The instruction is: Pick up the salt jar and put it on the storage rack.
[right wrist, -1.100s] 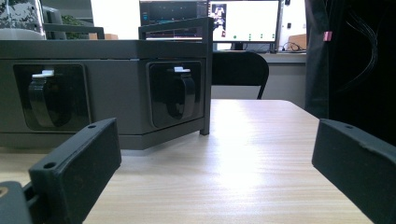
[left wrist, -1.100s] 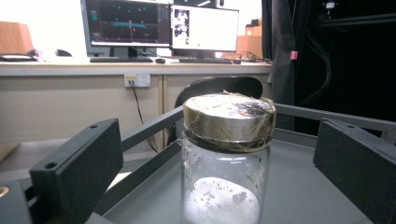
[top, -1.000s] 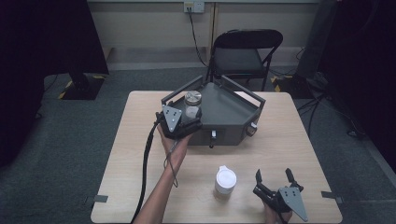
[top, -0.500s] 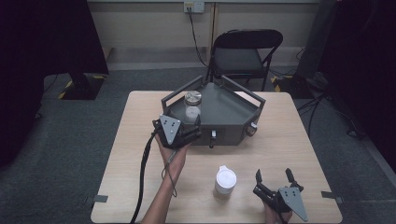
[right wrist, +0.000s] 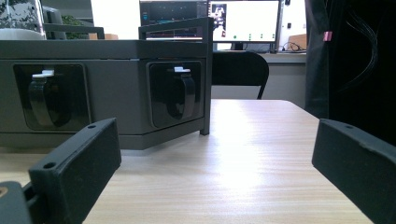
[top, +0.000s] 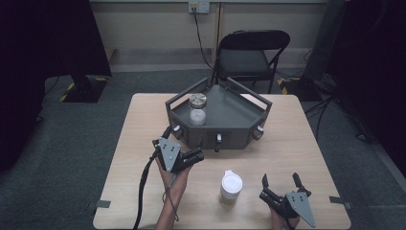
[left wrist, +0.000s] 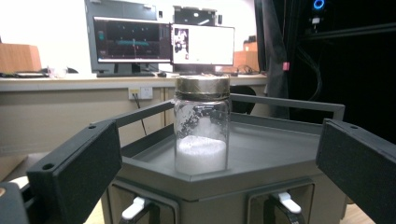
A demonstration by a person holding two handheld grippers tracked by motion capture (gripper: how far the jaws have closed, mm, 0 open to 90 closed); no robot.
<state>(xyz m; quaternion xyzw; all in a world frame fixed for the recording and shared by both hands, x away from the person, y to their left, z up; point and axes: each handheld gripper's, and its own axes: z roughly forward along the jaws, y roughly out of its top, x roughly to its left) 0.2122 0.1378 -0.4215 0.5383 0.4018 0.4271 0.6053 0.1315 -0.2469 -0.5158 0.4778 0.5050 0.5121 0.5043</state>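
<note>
the left gripper [top: 194, 156] is held with its jaws spread wide and nothing is gripped between them. the glass jar [left wrist: 201, 125] is seen straight ahead of it, a little beyond the jaw tips and somewhat higher, because it stands on the grey tray [left wrist: 280, 149] near the edge facing this gripper. the long axis of the jar is upright, with the metal lid [left wrist: 202, 87] on top and white powder in the lower part. the jaws are placed to both sides of this axis, so a forward approach is probably needed. the right gripper [top: 280, 183] is also held spread and empty, well apart from the jar, with a white container [top: 231, 185] just beside it toward the other gripper; the left one is judged clearly nearer. the far side of the jar is hidden, and it cannot be told whether the lid is screwed tight.
</note>
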